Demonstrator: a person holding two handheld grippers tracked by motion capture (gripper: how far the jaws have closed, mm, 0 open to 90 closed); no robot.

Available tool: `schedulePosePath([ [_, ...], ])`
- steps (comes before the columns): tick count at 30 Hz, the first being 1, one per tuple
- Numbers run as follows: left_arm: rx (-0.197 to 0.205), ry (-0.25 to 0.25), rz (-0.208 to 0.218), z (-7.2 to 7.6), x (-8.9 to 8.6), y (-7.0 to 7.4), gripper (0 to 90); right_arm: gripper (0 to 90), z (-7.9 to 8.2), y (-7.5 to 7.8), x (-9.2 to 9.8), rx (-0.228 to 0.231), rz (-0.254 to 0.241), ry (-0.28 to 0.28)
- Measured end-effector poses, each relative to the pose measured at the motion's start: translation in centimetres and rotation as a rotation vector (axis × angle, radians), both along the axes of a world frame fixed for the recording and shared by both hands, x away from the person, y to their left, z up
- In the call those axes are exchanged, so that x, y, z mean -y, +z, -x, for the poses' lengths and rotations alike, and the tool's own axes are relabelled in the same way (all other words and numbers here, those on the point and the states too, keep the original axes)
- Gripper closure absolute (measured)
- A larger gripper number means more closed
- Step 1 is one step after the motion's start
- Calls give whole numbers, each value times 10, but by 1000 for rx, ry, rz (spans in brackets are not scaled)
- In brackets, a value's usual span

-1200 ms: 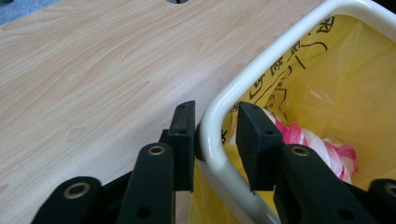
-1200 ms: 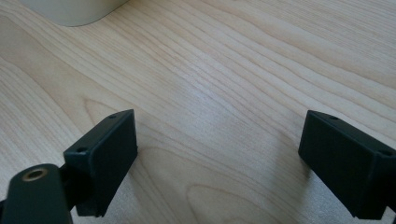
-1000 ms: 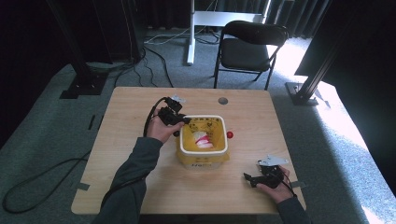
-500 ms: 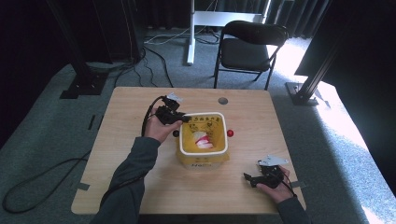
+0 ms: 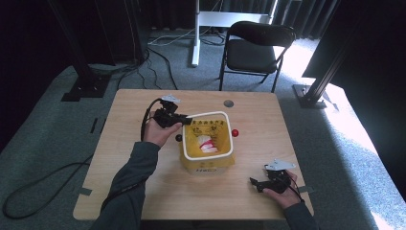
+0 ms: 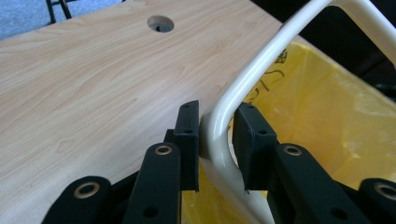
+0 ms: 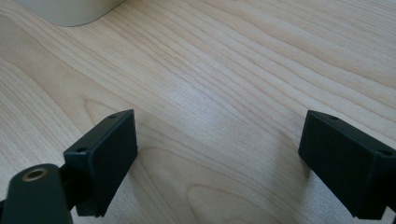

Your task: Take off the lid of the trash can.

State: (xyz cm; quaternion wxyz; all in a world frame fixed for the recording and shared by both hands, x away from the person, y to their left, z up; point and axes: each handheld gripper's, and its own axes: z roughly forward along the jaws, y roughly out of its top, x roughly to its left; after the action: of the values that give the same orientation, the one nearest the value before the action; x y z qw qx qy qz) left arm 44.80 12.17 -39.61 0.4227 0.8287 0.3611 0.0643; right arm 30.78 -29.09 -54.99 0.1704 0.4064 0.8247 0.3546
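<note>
Left gripper (image 6: 215,140) set on the corner of the bin's cream rim (image 6: 261,70), near the middle of the table (image 5: 143,191)

The small bin (image 5: 207,165), lined with a yellow bag (image 6: 327,116) and holding red-and-white refuse, is shown in the high view; the left gripper's jaws straddle the rim's near-left corner, one pad is seen touching the tube and the other just off it, so a full pinch cannot be confirmed. The right gripper (image 7: 217,154) is rested spread wide over bare wood, well apart from the bin. The bin is judged light and easily tipped, its tubular rim stiff, smooth and somewhat slippery, while the bag is thin and yielding; hold is best taken on the rim, at a corner, where sliding along the tube is checked
</note>
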Motion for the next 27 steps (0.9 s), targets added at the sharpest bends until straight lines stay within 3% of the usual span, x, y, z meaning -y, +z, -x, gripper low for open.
schedulePosePath([
  [15, 20, -15, 49, 12, -11, 14, 733, 109, 0, 0, 0, -1, 0, -1],
  [20, 33, -27, 94, 18, -16, 21, 734, 110, 0, 0, 0, -2, 0, 0],
  [27, 61, -18, 91, 27, -28, 29, 734, 110, 0, 0, 0, -1, -1, -1],
])
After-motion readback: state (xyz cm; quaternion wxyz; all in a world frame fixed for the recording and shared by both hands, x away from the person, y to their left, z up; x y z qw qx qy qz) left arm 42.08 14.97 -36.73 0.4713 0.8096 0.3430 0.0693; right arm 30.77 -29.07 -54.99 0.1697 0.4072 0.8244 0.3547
